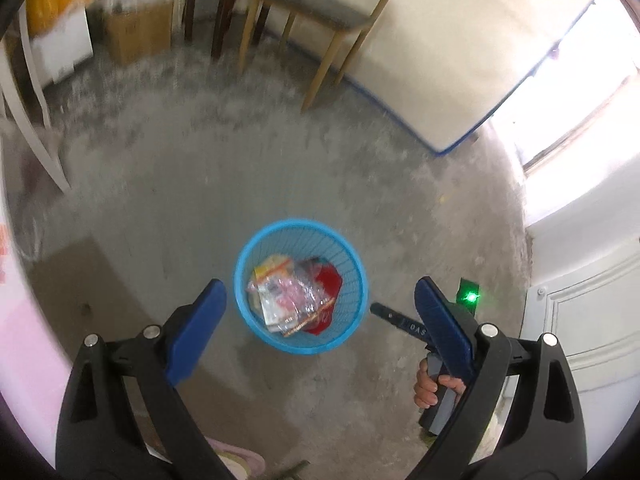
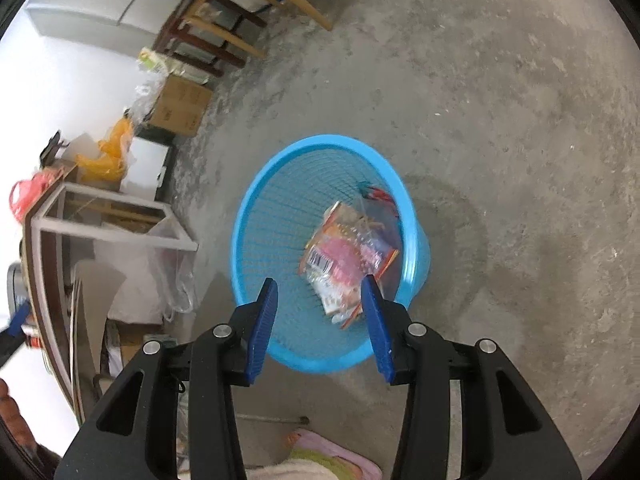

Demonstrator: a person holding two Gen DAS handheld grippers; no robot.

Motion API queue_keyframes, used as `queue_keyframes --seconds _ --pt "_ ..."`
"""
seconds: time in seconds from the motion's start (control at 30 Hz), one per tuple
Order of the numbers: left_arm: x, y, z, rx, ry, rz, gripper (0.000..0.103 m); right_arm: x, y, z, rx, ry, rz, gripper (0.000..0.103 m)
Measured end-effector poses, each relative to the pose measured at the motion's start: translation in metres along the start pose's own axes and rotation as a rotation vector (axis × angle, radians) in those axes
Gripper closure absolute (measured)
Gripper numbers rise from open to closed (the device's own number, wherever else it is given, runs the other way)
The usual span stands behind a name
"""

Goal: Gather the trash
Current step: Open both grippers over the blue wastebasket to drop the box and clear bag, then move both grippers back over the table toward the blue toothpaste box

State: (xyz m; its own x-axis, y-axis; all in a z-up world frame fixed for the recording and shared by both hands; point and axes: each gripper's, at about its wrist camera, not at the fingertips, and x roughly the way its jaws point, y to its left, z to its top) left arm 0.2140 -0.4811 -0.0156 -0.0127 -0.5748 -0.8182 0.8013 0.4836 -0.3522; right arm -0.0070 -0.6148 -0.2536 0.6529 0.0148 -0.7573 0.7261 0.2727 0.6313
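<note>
Wrappers (image 2: 348,256) already in blue basket (image 2: 256,216); left gripper (image 1: 320,320) jaws spread wide, right gripper (image 2: 320,316) jaws half-spread, both empty. Floor (image 2: 500,120) nearby bare.

Basket (image 2: 256,216) – blue plastic, fine mesh wall, smooth glossy rim. Wrappers (image 2: 344,256) inside – clear crinkled film, shiny, printed. Floor (image 2: 500,120) – bare concrete, rough, matt, blotchy. Gripper pads (image 2: 262,332) – blue ribbed plastic on matt black plastic arms, bright metal pins. Chair legs (image 1: 320,72) – pale wood. Box (image 2: 180,106) – brown cardboard, dull.
</note>
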Motion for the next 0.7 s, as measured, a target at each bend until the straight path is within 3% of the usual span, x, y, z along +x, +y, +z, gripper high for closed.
queue_keyframes --seconds 0.23,0.47,0.7 --pt "-0.106 -0.002 -0.051 0.015 -0.195 0.007 0.012 -0.064 0.064 -0.024 -0.224 -0.06 -0.003 0.051" --pt "-0.193 -0.002 -0.118 -0.011 -0.386 0.105 0.012 -0.132 0.167 -0.059 -0.517 -0.163 -0.014 0.03" --pt "-0.266 0.006 -0.194 -0.077 -0.541 0.195 0.012 -0.171 0.261 -0.113 -0.758 -0.227 -0.031 0.011"
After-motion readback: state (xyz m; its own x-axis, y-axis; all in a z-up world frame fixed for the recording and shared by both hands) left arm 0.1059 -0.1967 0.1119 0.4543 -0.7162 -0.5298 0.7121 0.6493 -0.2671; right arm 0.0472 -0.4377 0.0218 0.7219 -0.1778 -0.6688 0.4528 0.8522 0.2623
